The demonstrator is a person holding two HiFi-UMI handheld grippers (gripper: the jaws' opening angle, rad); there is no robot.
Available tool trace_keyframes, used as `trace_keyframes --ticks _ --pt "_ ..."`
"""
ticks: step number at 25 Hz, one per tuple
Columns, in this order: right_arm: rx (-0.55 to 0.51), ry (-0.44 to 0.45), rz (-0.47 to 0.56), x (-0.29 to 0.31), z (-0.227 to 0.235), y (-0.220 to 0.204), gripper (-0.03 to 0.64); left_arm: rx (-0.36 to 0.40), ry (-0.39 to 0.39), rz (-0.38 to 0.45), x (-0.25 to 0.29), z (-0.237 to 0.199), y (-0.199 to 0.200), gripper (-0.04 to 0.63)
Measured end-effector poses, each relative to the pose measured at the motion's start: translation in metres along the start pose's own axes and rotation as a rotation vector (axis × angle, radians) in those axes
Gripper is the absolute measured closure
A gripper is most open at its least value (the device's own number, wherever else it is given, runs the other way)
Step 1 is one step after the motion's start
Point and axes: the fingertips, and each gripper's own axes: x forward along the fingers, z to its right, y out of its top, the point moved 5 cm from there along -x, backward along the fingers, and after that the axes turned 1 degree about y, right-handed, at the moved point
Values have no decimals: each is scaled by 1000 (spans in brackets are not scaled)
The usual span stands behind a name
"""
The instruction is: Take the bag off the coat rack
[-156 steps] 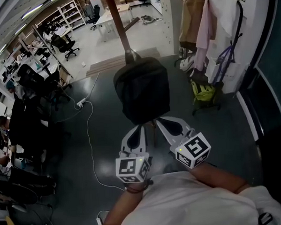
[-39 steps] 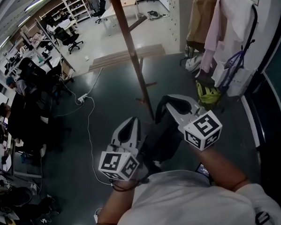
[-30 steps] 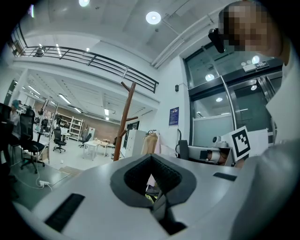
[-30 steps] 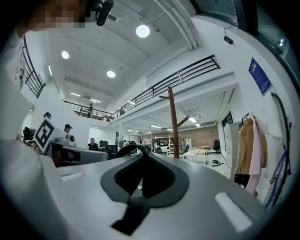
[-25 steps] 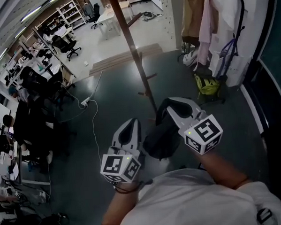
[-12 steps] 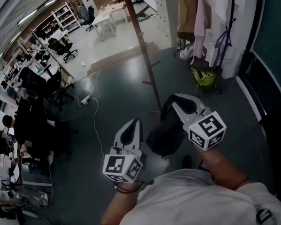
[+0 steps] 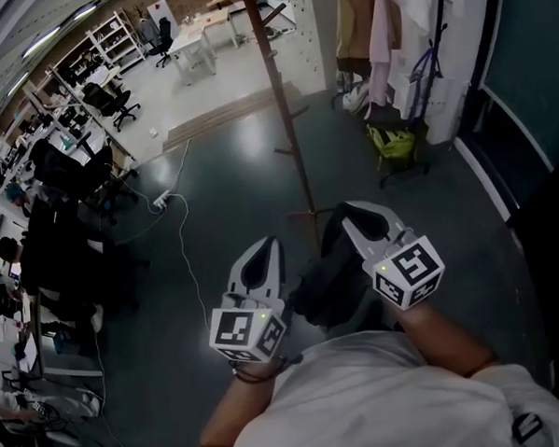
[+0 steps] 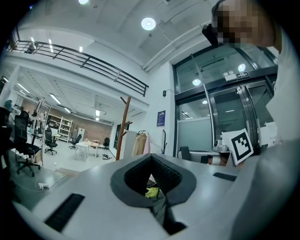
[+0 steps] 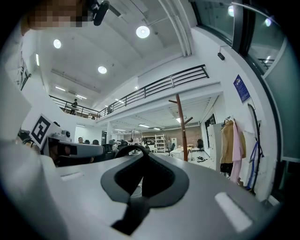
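The black bag [image 7: 331, 286] hangs off the rack, low between my two grippers and close to my body. My right gripper [image 7: 340, 226] is shut on the bag's black handle strap [image 9: 132, 149], which loops up over its closed jaws in the right gripper view. To the left of the bag my left gripper [image 7: 262, 251] is shut with nothing held; its jaws meet in the left gripper view [image 8: 151, 158]. The brown wooden coat rack pole [image 7: 284, 105] stands bare ahead of both grippers, and it also shows as a pole [image 8: 123, 126] in the left gripper view.
A garment rail with hanging coats [image 7: 364, 27] and a yellow-green bag [image 7: 390, 139] stand at the right by a dark glass wall. A white cable [image 7: 182, 258] and power strip [image 7: 160, 199] lie on the floor at left. Office chairs [image 7: 105, 98] and desks fill the far left.
The bag hung on the rack six seconds ago; now it is off and hangs from my right gripper. The rack has receded from the grippers over the last second.
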Motion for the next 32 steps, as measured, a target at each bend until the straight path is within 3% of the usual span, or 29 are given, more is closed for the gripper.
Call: trace_keyframes --ticks 5,15,32 --pt "-35 -17 18 -14 -17 -20 595 66 38 9 -8 -2 -24 589" --pt "-2 -16 -11 -10 -25 -48 595 57 39 8 -8 1 -41 589" --pt "30 -17 -15 1 -28 -42 595 23 43 3 -14 -11 -46 589"
